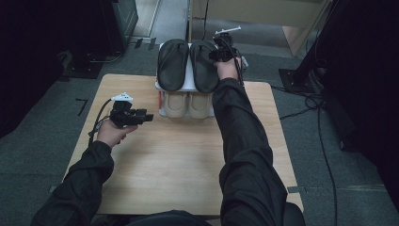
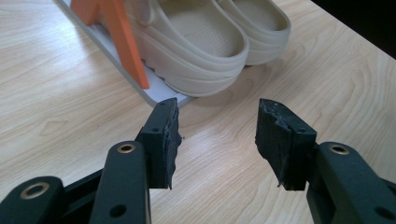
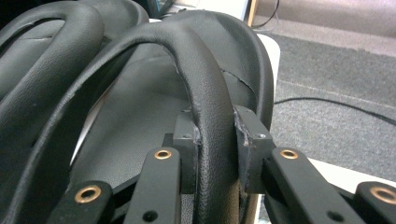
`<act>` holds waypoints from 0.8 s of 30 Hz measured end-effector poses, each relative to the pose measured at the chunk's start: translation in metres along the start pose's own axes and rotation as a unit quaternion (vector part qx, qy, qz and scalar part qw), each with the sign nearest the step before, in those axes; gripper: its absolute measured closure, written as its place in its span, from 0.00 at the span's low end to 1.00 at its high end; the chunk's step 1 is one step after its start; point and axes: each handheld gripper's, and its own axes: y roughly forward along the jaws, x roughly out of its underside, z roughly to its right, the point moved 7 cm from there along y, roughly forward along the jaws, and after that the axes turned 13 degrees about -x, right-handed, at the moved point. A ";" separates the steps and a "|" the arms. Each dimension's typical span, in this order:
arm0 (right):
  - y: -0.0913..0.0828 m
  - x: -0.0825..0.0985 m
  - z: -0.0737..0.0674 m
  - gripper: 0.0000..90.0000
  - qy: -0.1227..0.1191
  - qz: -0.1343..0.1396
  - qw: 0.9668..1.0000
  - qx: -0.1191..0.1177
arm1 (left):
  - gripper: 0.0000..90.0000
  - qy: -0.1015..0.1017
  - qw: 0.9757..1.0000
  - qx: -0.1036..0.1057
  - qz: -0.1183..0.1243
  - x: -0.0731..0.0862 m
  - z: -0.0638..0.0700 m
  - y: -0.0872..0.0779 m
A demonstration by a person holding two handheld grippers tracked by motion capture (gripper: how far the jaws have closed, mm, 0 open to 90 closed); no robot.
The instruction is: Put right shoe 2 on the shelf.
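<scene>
Grey carpet around us, a pale wood counter (image 1: 188, 155) in front, and at its far edge a white rack (image 1: 190, 82). We see two black sandals on the top tier, a beige pair (image 1: 187, 104) below. Our right tongs (image 1: 221, 49) are up at the right sandal (image 1: 203, 66), pinching its strap (image 3: 212, 135) from both sides. Our left tongs (image 1: 141, 117) hang just above the counter, spread with nothing between them, pointing at the beige pair nearby.
</scene>
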 end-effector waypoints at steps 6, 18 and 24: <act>0.006 0.002 -0.001 0.71 0.002 -0.005 1.000 -0.014 | 0.55 -0.002 1.000 -0.001 0.002 0.000 -0.003 0.000; -0.038 0.011 -0.008 0.71 -0.033 0.014 0.997 -0.070 | 0.55 0.007 1.000 -0.002 -0.004 0.001 0.000 0.002; -0.065 0.028 -0.003 0.85 -0.057 0.028 0.996 -0.065 | 0.55 -0.001 1.000 0.005 -0.003 0.001 0.002 0.002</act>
